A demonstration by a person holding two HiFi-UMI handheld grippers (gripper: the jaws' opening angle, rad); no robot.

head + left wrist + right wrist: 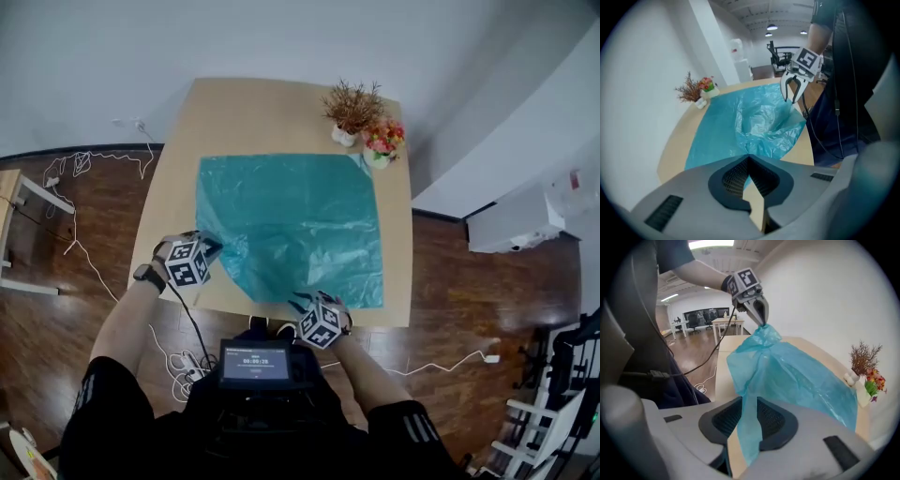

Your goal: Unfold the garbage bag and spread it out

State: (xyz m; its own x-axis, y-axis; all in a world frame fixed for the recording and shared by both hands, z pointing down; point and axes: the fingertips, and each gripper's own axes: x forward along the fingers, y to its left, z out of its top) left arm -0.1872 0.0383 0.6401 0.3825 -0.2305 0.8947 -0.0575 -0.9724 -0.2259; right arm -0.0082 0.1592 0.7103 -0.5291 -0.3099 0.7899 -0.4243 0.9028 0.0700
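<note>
**Left gripper.** My left gripper (749, 158) was closed on the garbage bag (291, 220). Its jaws stood together, with a pinch of the blue-green film caught at their tips. The right gripper view showed that pinch raised off the table (248, 108), with the film falling away from it in a creased tent.

**Right gripper.** My right gripper (749, 401) was open. Its jaws stood apart, and a narrow fold of the bag hung down between the pads. I could not see the pads pressing on it. In the left gripper view this gripper hovered, jaws spread, just above a raised peak of film at the near edge of the table.

**Bag.** The bag lay opened out over the middle and right part of the wooden table. It was mostly flat, but wrinkled and bunched along the near edge, where both grippers were. Its near-left corner was the part lifted. Its far right corner lay just beside two small white pots, one with a dried plant (353, 105) and one with flowers (382, 137). Bare wood showed along the left side and beyond the bag's far edge.

**Surroundings.** White cables (84, 164) lay on the dark floor (469, 281) to the left of the table.
</note>
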